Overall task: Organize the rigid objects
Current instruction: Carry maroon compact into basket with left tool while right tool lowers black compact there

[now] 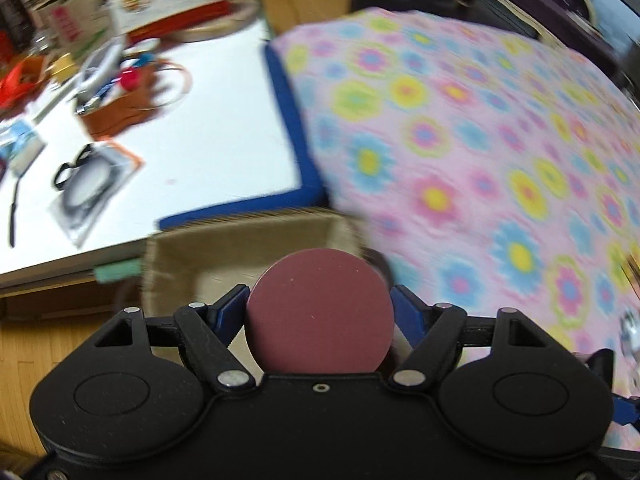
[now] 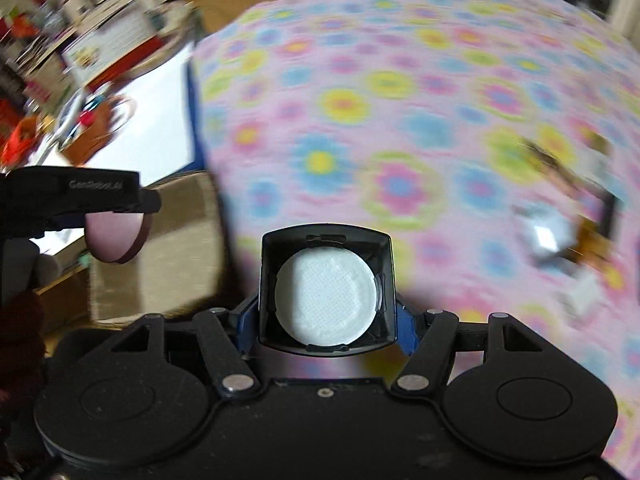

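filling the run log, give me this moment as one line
left gripper: shut on maroon disc | right gripper: shut on black case with white pad | beige bin: ahead of left

maroon disc [image 1: 320, 312]: matt, smooth | floral cloth [image 1: 480, 140]: soft | basket [image 1: 240, 240]: woven

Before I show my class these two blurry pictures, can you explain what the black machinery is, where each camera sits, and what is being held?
No robot here: a person carries two handheld grippers, each with a fisheye camera looking along its jaws. The left gripper clamps a round maroon disc above a beige fabric basket. The right gripper clamps a black square case holding a white round pad; its view also catches the left gripper from the side. Beneath lies a pink flowered cloth, beside a cluttered white table.
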